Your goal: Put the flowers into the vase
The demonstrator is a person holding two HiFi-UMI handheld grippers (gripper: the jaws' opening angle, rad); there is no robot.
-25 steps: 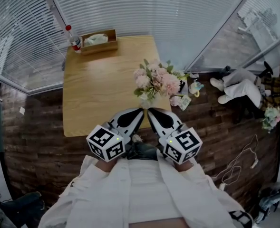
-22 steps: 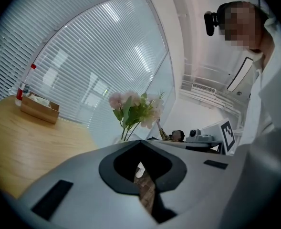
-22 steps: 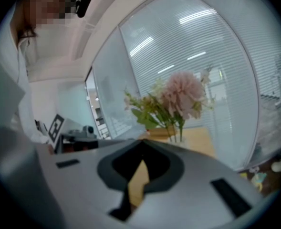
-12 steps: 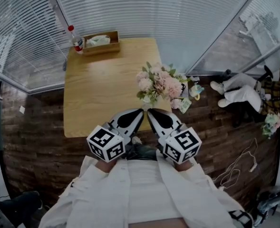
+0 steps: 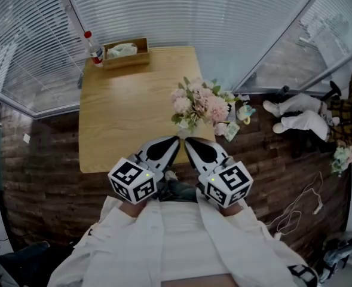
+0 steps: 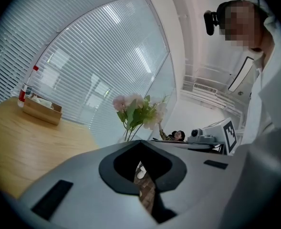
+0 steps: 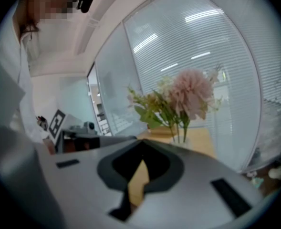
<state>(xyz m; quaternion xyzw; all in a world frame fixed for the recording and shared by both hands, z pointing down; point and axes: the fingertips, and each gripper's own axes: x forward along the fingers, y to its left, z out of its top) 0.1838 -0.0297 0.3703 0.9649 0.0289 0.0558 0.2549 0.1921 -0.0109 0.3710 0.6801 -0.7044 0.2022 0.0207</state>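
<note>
**Jaws clenched on both grippers, flowers standing in the vase**

Jaws of the left gripper (image 5: 177, 140) are pressed together with nothing between them, as its own view shows (image 6: 141, 147). The right gripper (image 5: 187, 140) is the same, clenched and empty (image 7: 141, 149). In the head view the two are side by side, close in front of the person's body, with their tips nearly meeting just off the near edge of the wooden table (image 5: 122, 112).

The pink and white flowers (image 5: 199, 103) stand with their green stems down in a clear glass vase (image 7: 181, 138). The vase is on the table near its right edge, just ahead of the grippers and apart from both.

At the table's far end a shallow wooden box (image 5: 125, 51) holds something pale, perhaps tissue. A red-capped bottle (image 5: 94, 48) stands just beside the box, on its left.
</note>
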